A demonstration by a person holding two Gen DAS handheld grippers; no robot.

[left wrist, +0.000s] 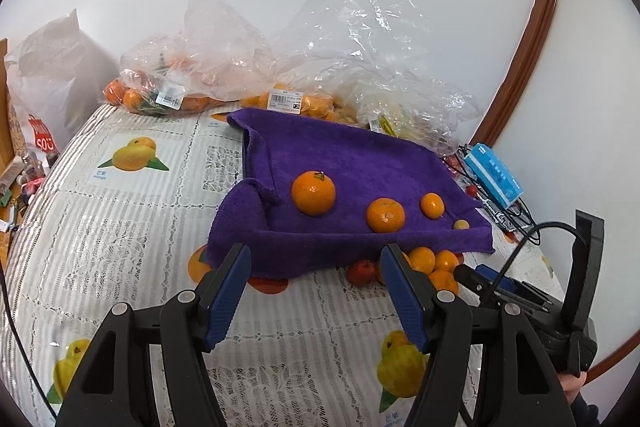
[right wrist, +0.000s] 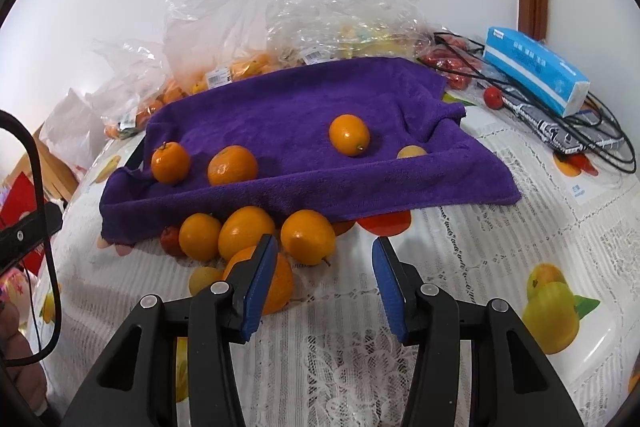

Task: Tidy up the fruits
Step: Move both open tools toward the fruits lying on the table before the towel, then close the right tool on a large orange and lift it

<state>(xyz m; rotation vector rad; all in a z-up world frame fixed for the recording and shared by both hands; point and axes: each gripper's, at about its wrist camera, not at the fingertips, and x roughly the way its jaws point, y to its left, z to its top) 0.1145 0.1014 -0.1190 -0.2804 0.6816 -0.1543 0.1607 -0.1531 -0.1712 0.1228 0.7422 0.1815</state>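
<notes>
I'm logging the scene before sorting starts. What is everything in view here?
purple towel: one, draped over a tray on the table
fruits on the towel: four, three orange, one small yellow, in a row
loose fruits: about six, mostly orange, on the tablecloth in front of the towel
plastic bags: several, clear, holding fruit, behind the towel
tissue box: one, blue, right of the towel
cables: black, under the tissue box
tablecloth: one, white lace with fruit prints
left gripper: open, empty
right gripper: open, empty

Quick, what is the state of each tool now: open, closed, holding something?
Left tool: open, holding nothing.
Right tool: open, holding nothing.
</notes>
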